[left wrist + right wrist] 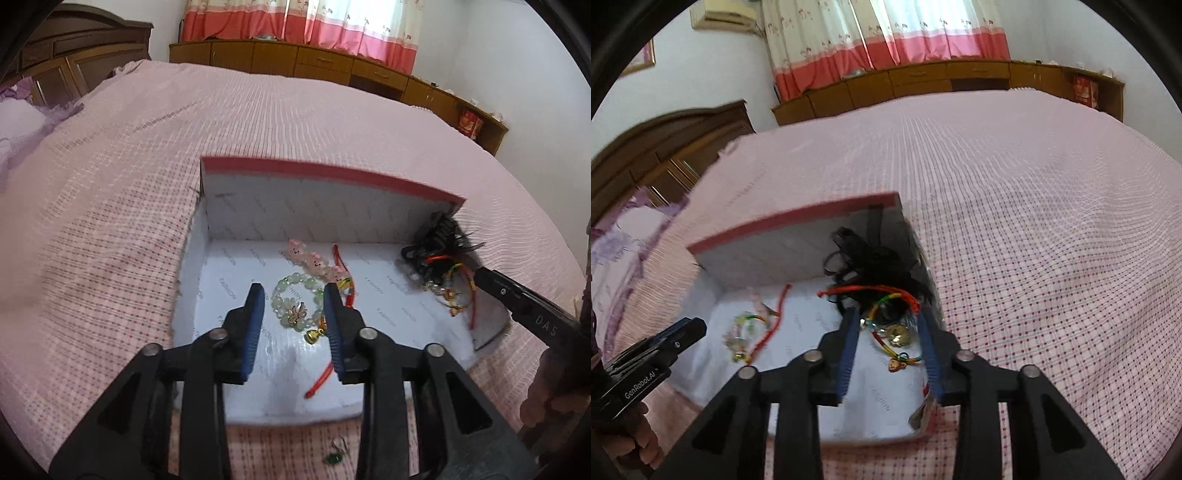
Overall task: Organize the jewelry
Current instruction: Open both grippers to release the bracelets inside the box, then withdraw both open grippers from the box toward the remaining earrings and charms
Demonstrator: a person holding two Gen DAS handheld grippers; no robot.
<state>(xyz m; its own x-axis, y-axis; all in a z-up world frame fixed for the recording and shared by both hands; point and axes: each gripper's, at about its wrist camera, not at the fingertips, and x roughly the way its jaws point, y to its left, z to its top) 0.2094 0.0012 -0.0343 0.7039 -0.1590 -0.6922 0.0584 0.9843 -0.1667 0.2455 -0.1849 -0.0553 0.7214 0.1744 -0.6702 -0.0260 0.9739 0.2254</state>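
A pink-rimmed box (332, 173) with white lining lies on the bed. In it are a green bead bracelet (291, 301) with a gold bell, a pink bead bracelet (314, 260), red cords and a tangle of black hair ties and coloured string bracelets (439, 258). My left gripper (293, 291) is open, its fingers either side of the green bracelet. My right gripper (888, 314) is open over the string bracelets (886, 299) with gold charms (899, 334) at the box's right end (798, 212). The right gripper also shows in the left wrist view (517, 295).
The pink checked bedspread (110, 221) surrounds the box. A small green earring (332, 458) lies on the bedspread in front of the box. A wooden headboard (55, 55) and low cabinets (332, 62) stand beyond the bed.
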